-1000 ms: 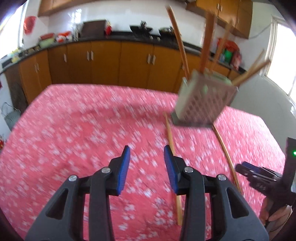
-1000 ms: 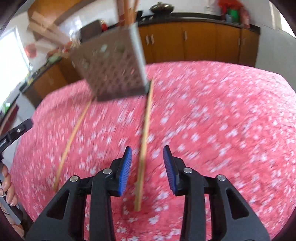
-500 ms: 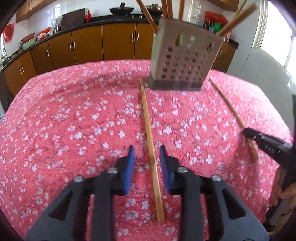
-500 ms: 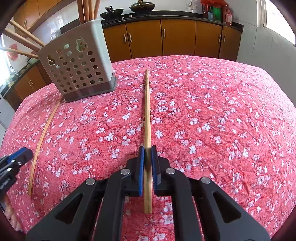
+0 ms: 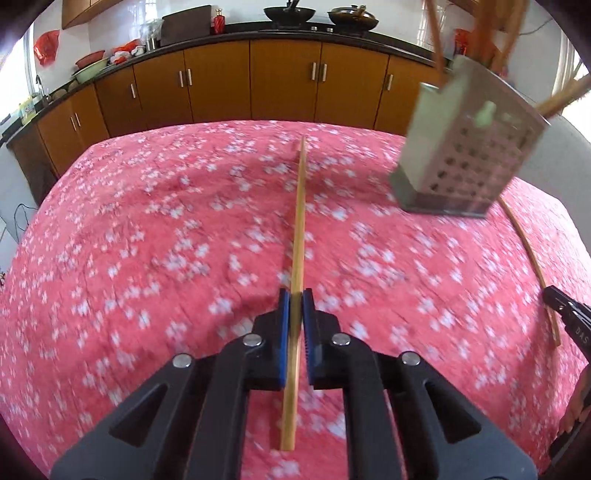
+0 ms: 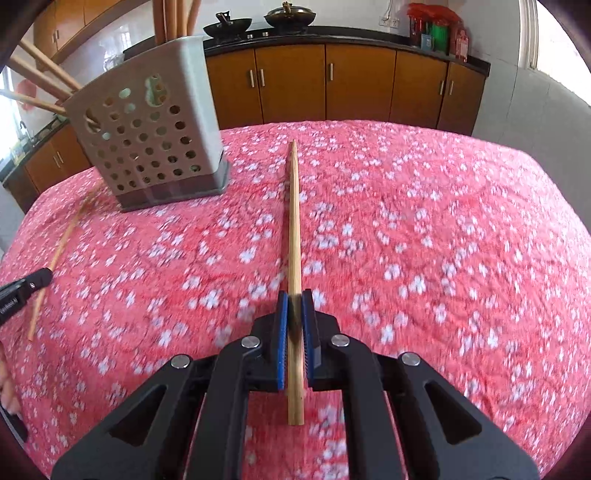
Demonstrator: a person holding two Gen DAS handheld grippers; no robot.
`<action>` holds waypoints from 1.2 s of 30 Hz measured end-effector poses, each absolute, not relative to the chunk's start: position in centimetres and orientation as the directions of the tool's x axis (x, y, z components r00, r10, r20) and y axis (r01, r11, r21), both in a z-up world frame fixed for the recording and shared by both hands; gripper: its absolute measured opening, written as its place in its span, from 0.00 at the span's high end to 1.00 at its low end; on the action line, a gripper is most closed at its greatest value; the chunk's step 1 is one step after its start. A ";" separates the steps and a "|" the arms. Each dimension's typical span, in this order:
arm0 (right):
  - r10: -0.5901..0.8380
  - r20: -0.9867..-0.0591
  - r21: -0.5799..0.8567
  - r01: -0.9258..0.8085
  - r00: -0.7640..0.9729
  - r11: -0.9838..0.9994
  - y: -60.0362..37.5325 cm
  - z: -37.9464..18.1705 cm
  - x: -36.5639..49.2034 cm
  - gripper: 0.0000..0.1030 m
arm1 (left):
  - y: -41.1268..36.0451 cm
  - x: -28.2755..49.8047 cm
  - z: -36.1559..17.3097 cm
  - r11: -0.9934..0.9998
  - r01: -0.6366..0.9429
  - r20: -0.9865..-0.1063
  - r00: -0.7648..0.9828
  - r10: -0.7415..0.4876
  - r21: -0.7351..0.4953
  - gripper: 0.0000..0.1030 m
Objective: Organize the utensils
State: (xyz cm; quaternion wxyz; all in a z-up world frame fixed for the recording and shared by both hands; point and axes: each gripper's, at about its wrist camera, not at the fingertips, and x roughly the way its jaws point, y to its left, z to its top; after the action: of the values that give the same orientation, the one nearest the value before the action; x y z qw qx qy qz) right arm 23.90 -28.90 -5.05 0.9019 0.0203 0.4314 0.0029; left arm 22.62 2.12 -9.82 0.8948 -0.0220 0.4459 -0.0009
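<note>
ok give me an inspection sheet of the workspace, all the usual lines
surface: table under a red floral cloth, flat, no spills seen.
job's things: perforated grey utensil holder stands on the cloth with several sticks in it; two long wooden chopsticks, one in each claw.
clutter: nothing seen on the cloth.
grippers: left claw shut on left chopstick, jaws have just been closing; right claw shut on right chopstick.
cables: dark cable on the floor left of the table.
surroundings: brown kitchen cabinets, two woks on the black counter.

L gripper [image 5: 294, 295] just closed, clamped on chopstick [image 5: 298, 229]; holder [image 5: 465, 147] upper right.
</note>
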 end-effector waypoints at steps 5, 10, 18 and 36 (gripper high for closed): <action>0.018 -0.773 0.042 0.023 0.634 0.999 -29.1 -5.2 25.6 0.91 | 2.0 23.1 -9.9 1.000 -0.027 -0.785 0.619 0.005 -0.015 0.88; 0.032 -0.773 0.060 0.023 0.634 0.998 -29.4 -5.5 26.4 0.91 | 2.4 23.3 -10.0 0.998 -0.035 -0.784 0.620 -0.025 -0.060 0.88; 0.024 -0.772 0.048 0.021 0.636 0.999 -29.2 -5.4 25.9 0.91 | 2.7 23.6 -10.3 0.997 -0.038 -0.784 0.620 -0.029 -0.067 0.88; 0.019 -0.770 0.041 0.020 0.637 0.999 -29.2 -5.3 25.6 0.91 | 2.6 23.5 -10.2 0.996 -0.044 -0.784 0.620 -0.033 -0.076 0.88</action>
State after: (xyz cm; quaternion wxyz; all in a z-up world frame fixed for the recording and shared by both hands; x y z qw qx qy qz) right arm 25.64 -29.20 -5.29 0.9045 0.0229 0.4258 -0.0005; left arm 23.50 2.55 -10.25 0.8988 -0.0439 0.4361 0.0030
